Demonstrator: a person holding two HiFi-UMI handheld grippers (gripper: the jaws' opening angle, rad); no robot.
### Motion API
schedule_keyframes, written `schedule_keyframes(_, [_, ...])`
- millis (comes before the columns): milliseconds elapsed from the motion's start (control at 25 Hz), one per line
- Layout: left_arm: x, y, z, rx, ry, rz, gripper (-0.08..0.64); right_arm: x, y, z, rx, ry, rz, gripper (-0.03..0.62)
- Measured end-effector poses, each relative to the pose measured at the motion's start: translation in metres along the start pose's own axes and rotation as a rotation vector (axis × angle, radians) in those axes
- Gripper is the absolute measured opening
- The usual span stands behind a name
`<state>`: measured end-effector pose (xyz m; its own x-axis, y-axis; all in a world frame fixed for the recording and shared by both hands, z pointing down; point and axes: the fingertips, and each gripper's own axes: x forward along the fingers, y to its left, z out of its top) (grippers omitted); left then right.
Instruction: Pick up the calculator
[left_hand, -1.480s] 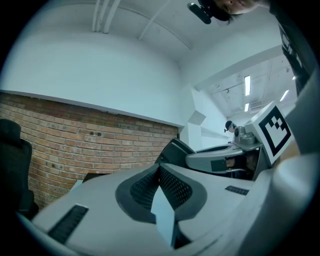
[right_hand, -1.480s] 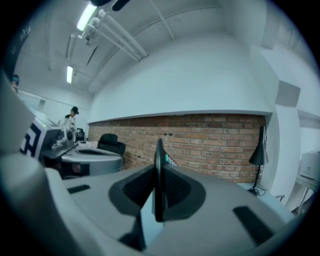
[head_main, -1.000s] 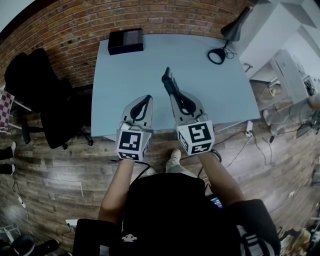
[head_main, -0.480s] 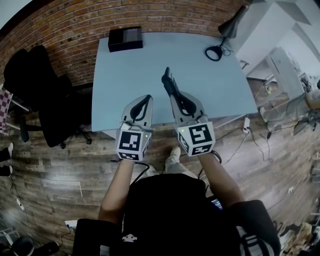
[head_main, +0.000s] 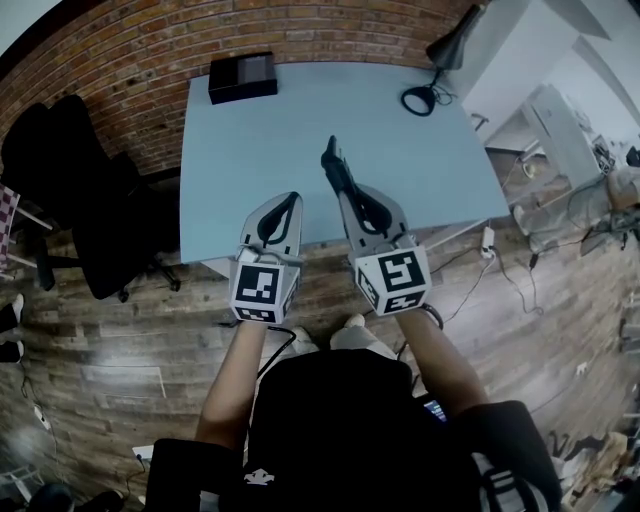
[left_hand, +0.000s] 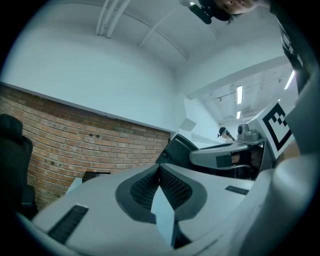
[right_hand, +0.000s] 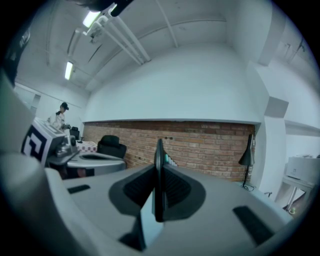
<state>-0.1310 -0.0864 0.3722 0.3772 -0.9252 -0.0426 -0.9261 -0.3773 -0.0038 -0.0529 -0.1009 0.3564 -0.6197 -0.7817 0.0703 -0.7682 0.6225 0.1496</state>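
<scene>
The pale blue desk (head_main: 260, 140) fills the middle of the head view, pushed up against a brick wall (head_main: 130, 50), and nearly all of its top is bare. A black office chair (head_main: 70, 190) stands off its left side. A black box (head_main: 242, 78) sits at the far left corner and a desk lamp (head_main: 432, 70) at the far right corner, both well apart from the working area.

Both tools are held out level over the near edge of the desk, side by side. The left tongs (left_hand: 159, 170) have their tips closed together with nothing between them; they look idle, probably just kept out of the way.

The right tongs (right_hand: 159, 180) are clamped on the calculator (right_hand: 158, 152). It is a thin dark slab standing on edge between the pads, with its far end poking out past the tips. Gripping it across its thin side suits a flat thing that would be hard to pinch any other way. In the head view it looks raised off the desk rather than lying on it, so the pickup seems essentially done.
</scene>
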Motion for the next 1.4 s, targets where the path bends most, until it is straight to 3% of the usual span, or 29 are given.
schedule_keyframes(480, [-0.001, -0.01, 0.007, 0.02, -0.005, 0.024, 0.003, -0.01, -0.004, 0.004, 0.012, -0.031, 0.024, 0.051])
schedule_keyframes(920, [-0.007, -0.044, 0.01, 0.035, 0.028, 0.032, 0.002, -0.041, -0.019, 0.006, 0.038, -0.052, 0.04, 0.051])
schedule_keyframes(1400, [-0.015, -0.081, 0.02, 0.044, 0.009, 0.062, 0.002, -0.079, -0.028, 0.007, 0.045, -0.075, 0.073, 0.051])
